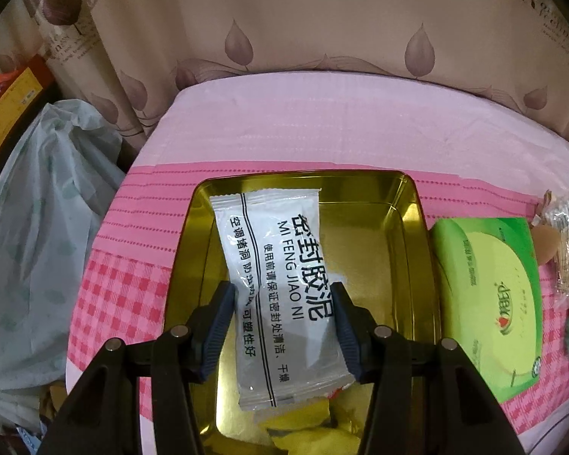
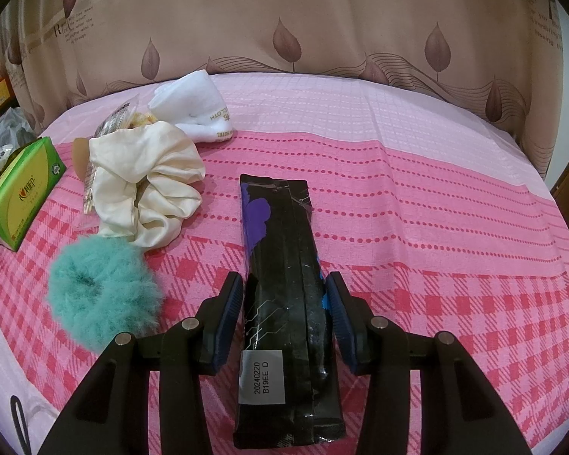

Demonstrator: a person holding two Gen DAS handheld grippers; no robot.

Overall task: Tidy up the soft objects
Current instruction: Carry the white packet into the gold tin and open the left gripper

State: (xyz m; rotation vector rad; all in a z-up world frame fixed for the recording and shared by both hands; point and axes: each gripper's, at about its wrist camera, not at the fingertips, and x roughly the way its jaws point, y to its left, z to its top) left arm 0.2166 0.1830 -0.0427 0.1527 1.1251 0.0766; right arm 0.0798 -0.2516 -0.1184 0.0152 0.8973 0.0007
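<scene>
- The left gripper (image 1: 282, 328) holds a white sealant-clay packet (image 1: 275, 295) between its blue fingers (image 1: 218, 326), which close on the packet's sides.
- The packet hangs over a gold metal tin (image 1: 409, 258), above yellow wrappers (image 1: 307, 424) at the tin's near end.
- A green tissue pack (image 1: 489, 303) lies just beside the tin.
- The right gripper (image 2: 284, 320) clamps a long black packet (image 2: 284, 284) resting on the pink checked cloth (image 2: 455, 265).
- A teal scrunchie (image 2: 102, 295), cream scrunchie (image 2: 148, 193) and white sock (image 2: 197, 106) lie to the black packet's left.
</scene>
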